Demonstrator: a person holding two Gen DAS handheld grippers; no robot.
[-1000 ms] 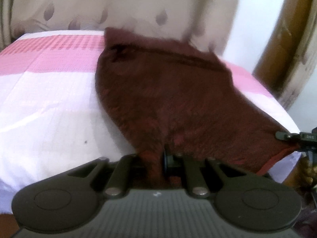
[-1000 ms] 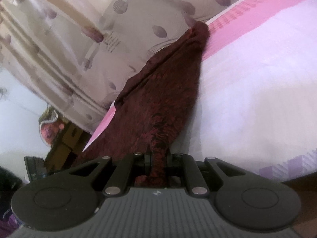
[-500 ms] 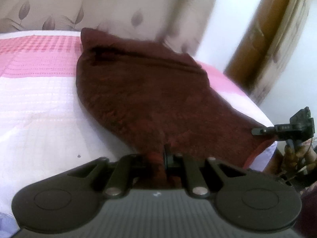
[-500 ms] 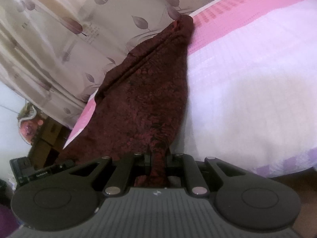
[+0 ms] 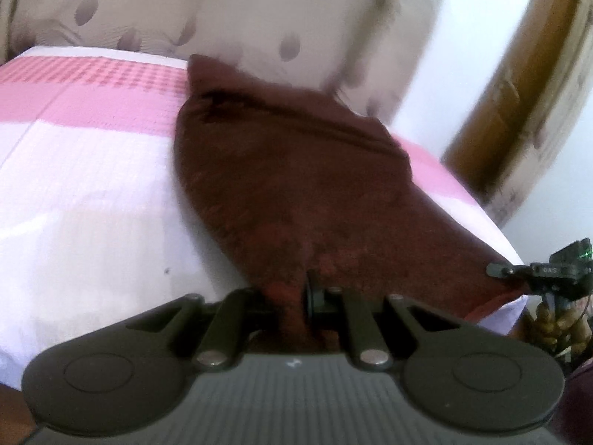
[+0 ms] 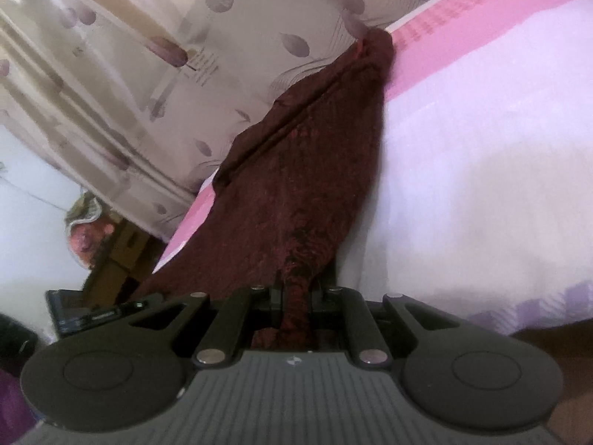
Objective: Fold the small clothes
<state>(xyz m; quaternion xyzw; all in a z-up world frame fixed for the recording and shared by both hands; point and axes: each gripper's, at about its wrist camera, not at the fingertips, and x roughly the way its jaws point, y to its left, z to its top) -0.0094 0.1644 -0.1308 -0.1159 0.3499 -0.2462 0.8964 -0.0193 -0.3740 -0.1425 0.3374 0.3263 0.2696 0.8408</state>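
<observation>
A dark maroon cloth [image 5: 296, 170] lies spread across the pink-and-white bed, reaching its far edge. My left gripper [image 5: 292, 296] is shut on one near corner of it. My right gripper [image 6: 294, 296] is shut on the other near corner of the maroon cloth [image 6: 296, 185], which is pulled taut between both. The right gripper [image 5: 537, 270] also shows at the right edge of the left wrist view. The left gripper [image 6: 100, 313] shows at the lower left of the right wrist view.
The bed sheet [image 5: 92, 185] is white with a pink band [image 5: 74, 100] at the far side. A beige leaf-pattern curtain [image 6: 148, 74] hangs behind the bed. A wooden post [image 5: 511, 85] stands at the right. Clutter [image 6: 92, 233] sits beside the bed.
Both grippers keep hold of the cloth corners. The views have swung slightly and the cloth has shifted a little across the bed.
</observation>
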